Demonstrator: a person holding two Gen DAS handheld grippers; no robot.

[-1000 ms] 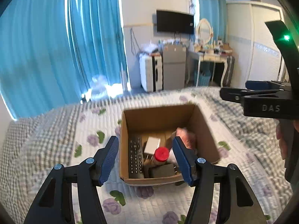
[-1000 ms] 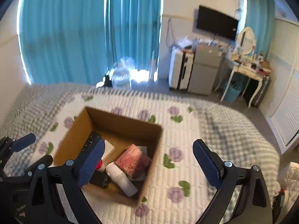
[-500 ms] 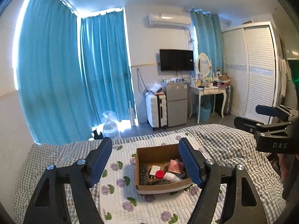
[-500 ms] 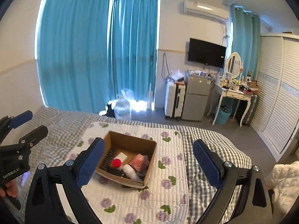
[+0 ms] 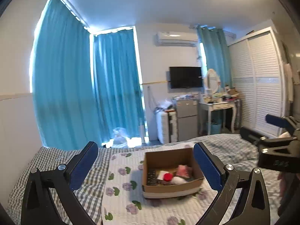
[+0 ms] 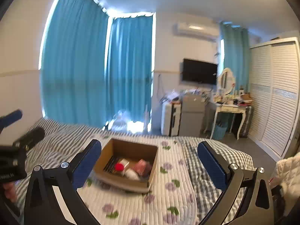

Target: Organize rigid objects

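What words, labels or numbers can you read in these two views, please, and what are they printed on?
Nothing reads clearly.
Dark lettering on the body of the right hand-held gripper, seen from the left view: blurred, unreadable.
White lettering on the body of the left hand-held gripper, at the edge of the right view: cut off and too small to read.
Cardboard box and the remote control inside it: no legible print.
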